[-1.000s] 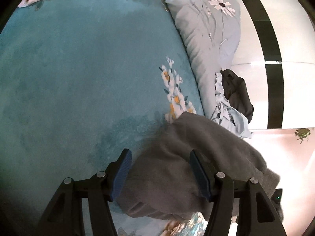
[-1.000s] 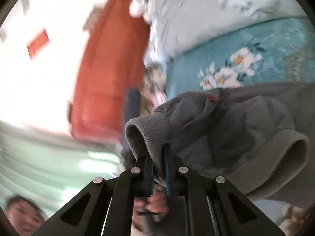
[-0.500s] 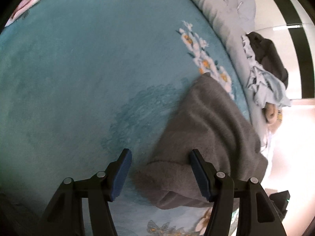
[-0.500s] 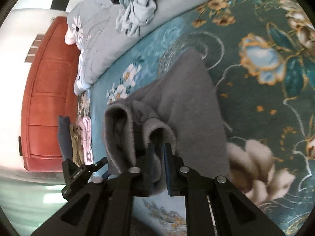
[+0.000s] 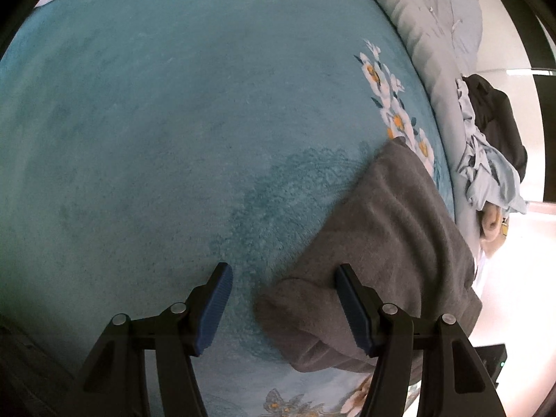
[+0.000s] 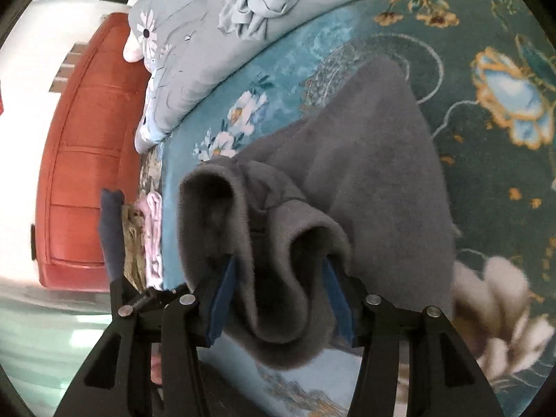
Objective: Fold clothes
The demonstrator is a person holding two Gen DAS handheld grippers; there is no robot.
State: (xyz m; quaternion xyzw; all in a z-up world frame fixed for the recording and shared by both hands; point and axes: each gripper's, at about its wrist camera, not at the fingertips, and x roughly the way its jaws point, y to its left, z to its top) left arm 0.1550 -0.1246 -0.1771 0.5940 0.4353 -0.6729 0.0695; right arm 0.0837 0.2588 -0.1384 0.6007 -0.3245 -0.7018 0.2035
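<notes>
Wide teal blanket fills the left wrist view, plush and printed with white and orange flowers near its far edge; in the right wrist view the same blanket shows darker, with big gold-edged blooms. Along its far side runs a grey quilt, daisies printed on it, seen again from the right wrist. Behind that, in the right view, a red-brown cabinet against a bright wall.

Now the grey sweater: it lies on the blanket, folded into a long band, its near end bunched into a thick roll. From the right wrist the sweater stretches away across the floral print, and its near end stands up in two soft loops.

On the quilt, a crumpled pale blue garment with a black garment just behind it. At the blanket's edge by the cabinet, a small stack of folded clothes, navy, patterned, pink.

Left claw is spread wide, holding nothing: one blue pad over bare blanket, the other over the sweater's rolled end. Right claw is parted too, the sweater's loops bulging between its blue pads, which do not pinch the cloth.
</notes>
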